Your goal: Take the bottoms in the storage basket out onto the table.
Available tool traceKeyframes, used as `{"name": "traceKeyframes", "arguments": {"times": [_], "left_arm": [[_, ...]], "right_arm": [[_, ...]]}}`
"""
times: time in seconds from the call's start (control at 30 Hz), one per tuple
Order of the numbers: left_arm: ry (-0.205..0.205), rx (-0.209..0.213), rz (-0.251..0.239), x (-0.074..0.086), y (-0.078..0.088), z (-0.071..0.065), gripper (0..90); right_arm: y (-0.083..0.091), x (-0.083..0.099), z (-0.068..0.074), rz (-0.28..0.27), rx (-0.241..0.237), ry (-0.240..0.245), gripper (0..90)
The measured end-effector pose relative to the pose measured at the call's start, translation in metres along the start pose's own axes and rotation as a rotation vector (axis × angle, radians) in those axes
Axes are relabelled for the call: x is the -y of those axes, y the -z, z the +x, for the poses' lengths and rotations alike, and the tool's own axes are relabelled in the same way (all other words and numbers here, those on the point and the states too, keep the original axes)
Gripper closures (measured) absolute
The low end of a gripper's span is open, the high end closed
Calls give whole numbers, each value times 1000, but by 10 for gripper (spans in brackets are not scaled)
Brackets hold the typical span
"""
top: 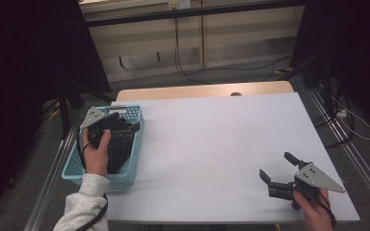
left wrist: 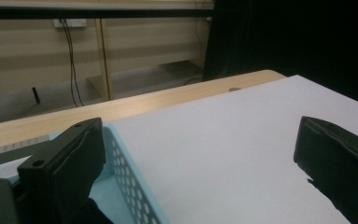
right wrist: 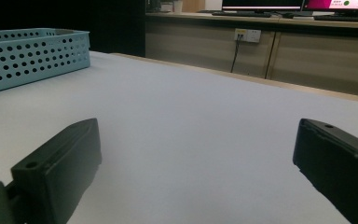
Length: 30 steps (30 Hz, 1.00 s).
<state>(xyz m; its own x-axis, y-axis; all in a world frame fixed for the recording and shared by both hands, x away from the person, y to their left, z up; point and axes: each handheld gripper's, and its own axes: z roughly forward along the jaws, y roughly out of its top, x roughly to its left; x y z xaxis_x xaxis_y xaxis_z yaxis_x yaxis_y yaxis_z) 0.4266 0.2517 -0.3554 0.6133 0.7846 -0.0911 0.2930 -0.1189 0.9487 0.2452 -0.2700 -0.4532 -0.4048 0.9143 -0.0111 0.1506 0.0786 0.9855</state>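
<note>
One light-blue perforated basket (top: 134, 144) sits directly under the left gripper (top: 120, 124), its long axis running away from the person along the left edge of the white table (top: 221, 144), one short end near the person and the other pointing at the far wall; dark black stuff (top: 118, 149) lies inside it, too dim to tell what it is; the left gripper hangs over the basket's far half, held by the left hand (top: 96, 151), whose pale sleeve (top: 84, 204) comes in from below; in the left gripper view its jaws stand wide apart with nothing between them, one over the basket's inside and the other out over the bare table, the basket's rim (left wrist: 126, 163) running between them close to the first jaw; whether the jaws touch the dark contents I cannot tell; well apart from the basket, at the table's near right corner, the right gripper (top: 278, 171) rests low over the table in the right hand (top: 315, 211), jaws likewise spread wide and empty, pointing toward the basket, which shows far ahead of its own jaws and off to one side (right wrist: 32, 56).
</note>
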Motion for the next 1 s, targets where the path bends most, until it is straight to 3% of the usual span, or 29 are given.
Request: {"name": "traceKeyframes", "arguments": {"times": [0.6,0.77,1.0], "left_arm": [[43,-70,57,9,3,40,27],[65,-112,113,17,3,54,28],[85,-133,131,22,5,62,30]], "right_arm": [[1,0,-1,-4,7,5,2],[0,0,-1,-4,5,6,1],[-1,0,-1,-5,-1,6,2]]}}
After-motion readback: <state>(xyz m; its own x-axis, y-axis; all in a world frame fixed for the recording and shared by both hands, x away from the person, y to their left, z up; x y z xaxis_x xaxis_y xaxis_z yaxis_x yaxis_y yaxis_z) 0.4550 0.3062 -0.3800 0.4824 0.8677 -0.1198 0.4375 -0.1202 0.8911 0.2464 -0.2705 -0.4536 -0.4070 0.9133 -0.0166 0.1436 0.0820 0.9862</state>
